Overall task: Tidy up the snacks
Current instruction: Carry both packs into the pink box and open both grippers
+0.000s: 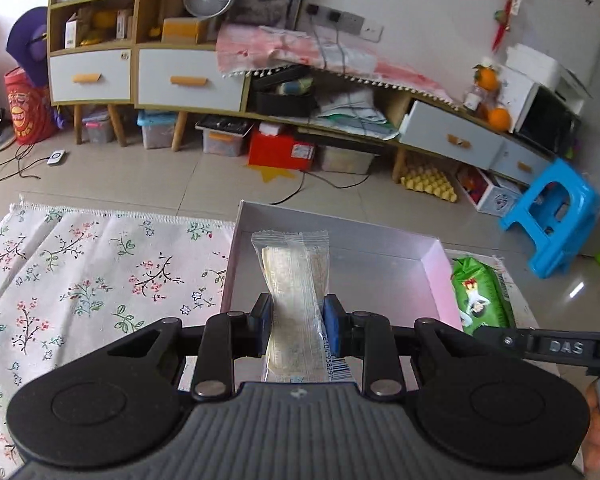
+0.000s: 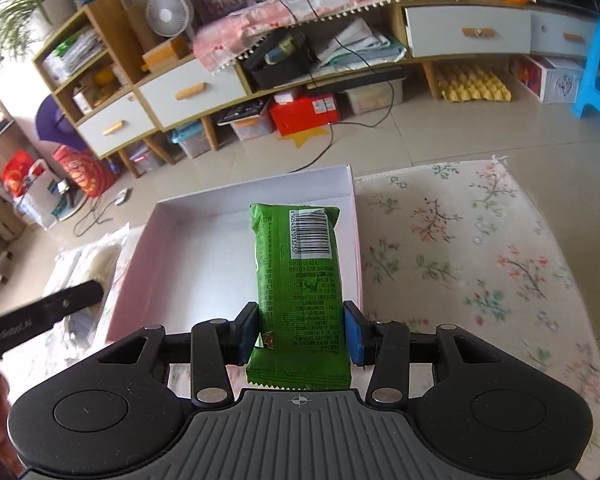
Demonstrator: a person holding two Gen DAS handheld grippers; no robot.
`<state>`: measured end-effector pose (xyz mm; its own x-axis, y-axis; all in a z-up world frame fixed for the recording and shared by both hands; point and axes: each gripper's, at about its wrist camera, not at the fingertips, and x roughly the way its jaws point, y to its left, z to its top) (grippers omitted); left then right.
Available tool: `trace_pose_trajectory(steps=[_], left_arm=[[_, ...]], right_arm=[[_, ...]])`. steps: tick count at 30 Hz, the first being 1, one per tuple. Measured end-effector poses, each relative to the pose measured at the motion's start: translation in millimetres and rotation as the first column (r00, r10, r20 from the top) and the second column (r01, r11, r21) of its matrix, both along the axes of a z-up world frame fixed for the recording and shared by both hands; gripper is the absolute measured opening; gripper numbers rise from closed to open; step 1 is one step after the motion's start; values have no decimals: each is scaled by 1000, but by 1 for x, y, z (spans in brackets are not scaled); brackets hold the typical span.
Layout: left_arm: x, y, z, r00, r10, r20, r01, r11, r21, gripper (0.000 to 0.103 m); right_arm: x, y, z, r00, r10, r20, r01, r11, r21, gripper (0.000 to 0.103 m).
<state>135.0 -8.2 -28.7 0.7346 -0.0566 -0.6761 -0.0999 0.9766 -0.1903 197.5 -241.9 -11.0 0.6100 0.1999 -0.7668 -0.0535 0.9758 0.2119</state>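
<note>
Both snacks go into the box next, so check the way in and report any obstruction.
Nothing visible blocks either. The clear packet in the left gripper and the green packet in the right gripper both hang over the open, empty box.

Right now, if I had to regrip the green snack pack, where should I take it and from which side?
Keep to the green snack pack's long flat sides near its lower end, where the right gripper clamps it now, coming in lengthwise from the near end. It is long and narrow; the crimped ends are too flimsy to grip.

2 wrist cams, close above table, angled down fwd, both share white box (image 1: 380,248) (image 2: 236,208), shelving behind
</note>
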Motion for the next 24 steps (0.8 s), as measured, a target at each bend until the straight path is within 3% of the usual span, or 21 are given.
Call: trace_pose_trajectory(steps=[15,18,19,22,24], left_arm=[[12,6,-20,993,25,-119,-19,999,50,26],[8,8,-17,992,36,-121,-31,998,50,37],[6,9,-14,992,42,-117,-36,998,51,45],[0,10,-5,994,58,-96,-54,998,42,56],[-3,8,2,994,56,-90,-52,998,45,60]], right_arm=[[21,37,-38,998,-22,-55,17,995,-94,43],[19,36,-32,998,-36,-43,30,992,-122,43],[19,35,-29,999,-33,-42,28,993,-116,45],[16,26,-17,998,-46,-35,43,995,-85,62],[11,22,-8,998,-59,-23,57,996,-68,67]])
